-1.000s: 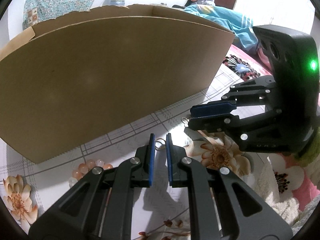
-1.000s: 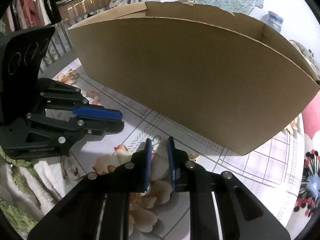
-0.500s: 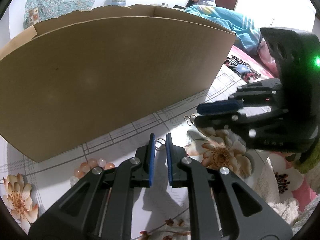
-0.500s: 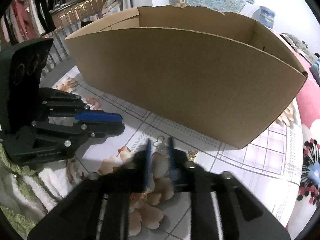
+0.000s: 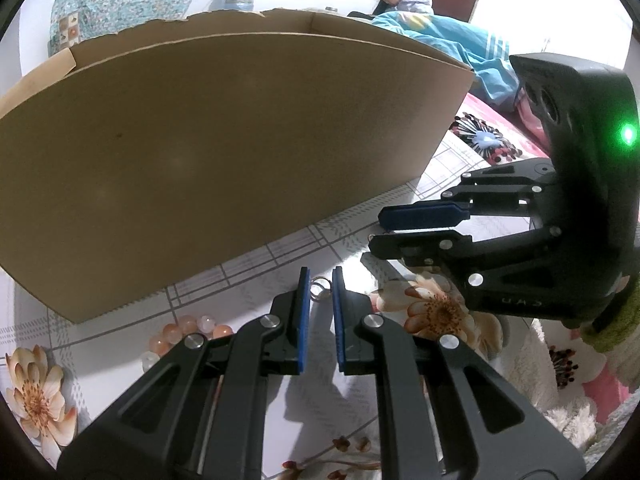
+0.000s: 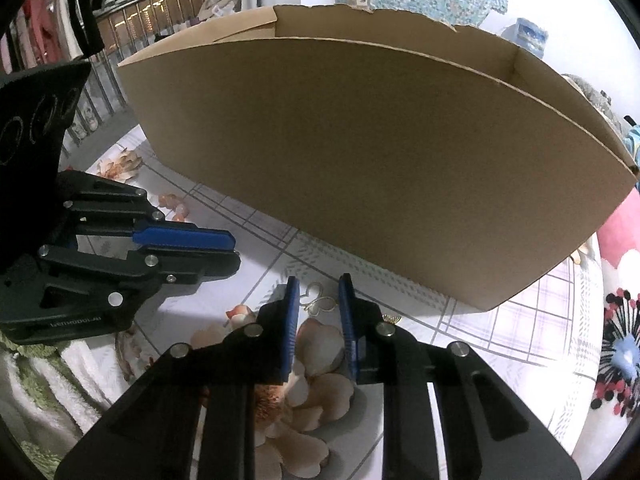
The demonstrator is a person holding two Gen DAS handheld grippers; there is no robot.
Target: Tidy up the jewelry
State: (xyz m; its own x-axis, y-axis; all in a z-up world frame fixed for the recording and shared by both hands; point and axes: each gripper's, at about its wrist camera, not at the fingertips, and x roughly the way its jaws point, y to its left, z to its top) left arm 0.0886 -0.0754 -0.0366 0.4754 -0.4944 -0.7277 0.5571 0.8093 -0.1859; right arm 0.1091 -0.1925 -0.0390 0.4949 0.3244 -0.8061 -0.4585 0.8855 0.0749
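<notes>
Two grippers sit low over the floral tablecloth (image 5: 248, 264), both just in front of the cardboard box (image 5: 224, 152). Left gripper (image 5: 319, 280): pads slightly apart, a small silver ring (image 5: 320, 287) lying between the tips; contact with either pad is too fine to tell. Right gripper (image 6: 318, 286): pads apart, a thin gold wire piece (image 6: 318, 300), looped like a butterfly, on the cloth between the tips, not clamped. A pink bead bracelet (image 5: 188, 330) lies just in front of the box's near wall, left of the left gripper, partly hidden behind its finger. Something small and gold (image 6: 391, 319) peeks out beside the right gripper's right finger, mostly covered. Box interior is hidden from both views; only the outer wall and rim show.
</notes>
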